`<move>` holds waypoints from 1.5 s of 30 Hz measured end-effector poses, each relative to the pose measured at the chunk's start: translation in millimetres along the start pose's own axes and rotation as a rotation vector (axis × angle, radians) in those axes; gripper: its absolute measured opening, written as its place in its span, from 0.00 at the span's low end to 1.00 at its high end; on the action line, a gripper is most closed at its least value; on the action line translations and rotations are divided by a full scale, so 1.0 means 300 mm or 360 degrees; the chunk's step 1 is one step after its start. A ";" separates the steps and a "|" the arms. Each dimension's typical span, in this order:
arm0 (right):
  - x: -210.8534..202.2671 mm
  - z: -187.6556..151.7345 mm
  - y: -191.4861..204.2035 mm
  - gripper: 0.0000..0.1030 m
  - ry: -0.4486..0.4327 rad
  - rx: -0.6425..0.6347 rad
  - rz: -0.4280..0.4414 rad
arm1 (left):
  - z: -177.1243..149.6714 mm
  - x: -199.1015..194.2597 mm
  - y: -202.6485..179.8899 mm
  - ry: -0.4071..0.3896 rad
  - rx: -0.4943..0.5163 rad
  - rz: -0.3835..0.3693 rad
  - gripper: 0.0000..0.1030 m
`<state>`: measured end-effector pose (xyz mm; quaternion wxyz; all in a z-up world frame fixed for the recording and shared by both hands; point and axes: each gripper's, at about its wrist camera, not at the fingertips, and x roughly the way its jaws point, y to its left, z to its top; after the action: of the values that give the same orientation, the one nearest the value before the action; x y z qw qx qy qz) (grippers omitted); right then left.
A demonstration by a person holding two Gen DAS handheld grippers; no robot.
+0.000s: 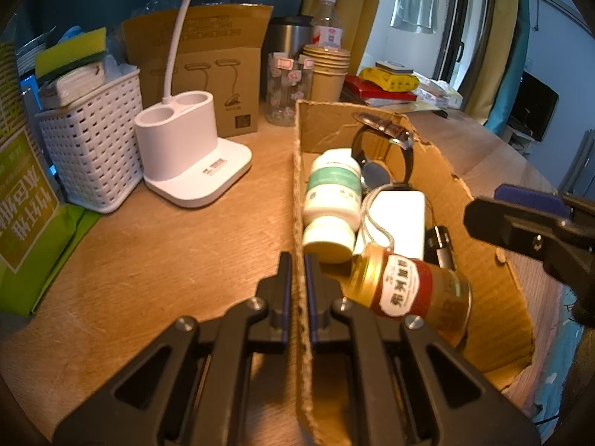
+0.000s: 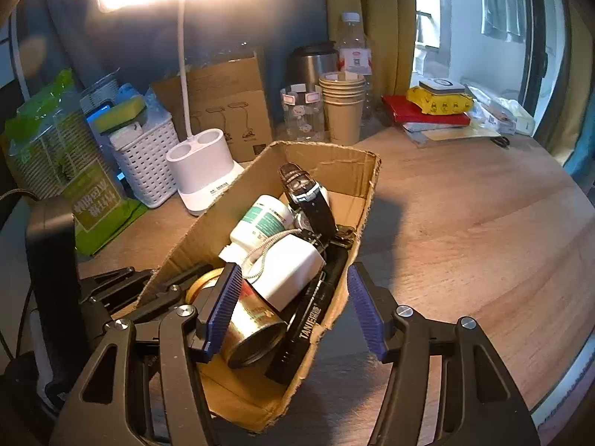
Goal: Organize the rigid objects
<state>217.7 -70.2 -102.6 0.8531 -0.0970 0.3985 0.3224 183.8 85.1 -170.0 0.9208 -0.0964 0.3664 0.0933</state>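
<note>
An open cardboard box stands on the wooden table. In it lie a white pill bottle, a gold-lidded jar, a white charger with cord, a watch and a black TANIE item. My left gripper is shut on the box's left wall. My right gripper is open, its left finger inside the box beside the jar, its right finger outside the box's right wall; it also shows in the left wrist view.
A white lamp base, a white basket, a green pack, a cardboard carton, a glass jar, paper cups and books line the back.
</note>
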 end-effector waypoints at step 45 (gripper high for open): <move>-0.378 -0.084 -0.159 0.65 -0.0314 0.0148 -0.0253 | 0.092 -0.406 -0.182 -0.0377 0.0109 -0.0180 0.71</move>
<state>178.2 -171.3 -39.4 0.9146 -0.0565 0.3184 0.2428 128.2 26.9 -60.1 0.9641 -0.0737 0.2520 0.0392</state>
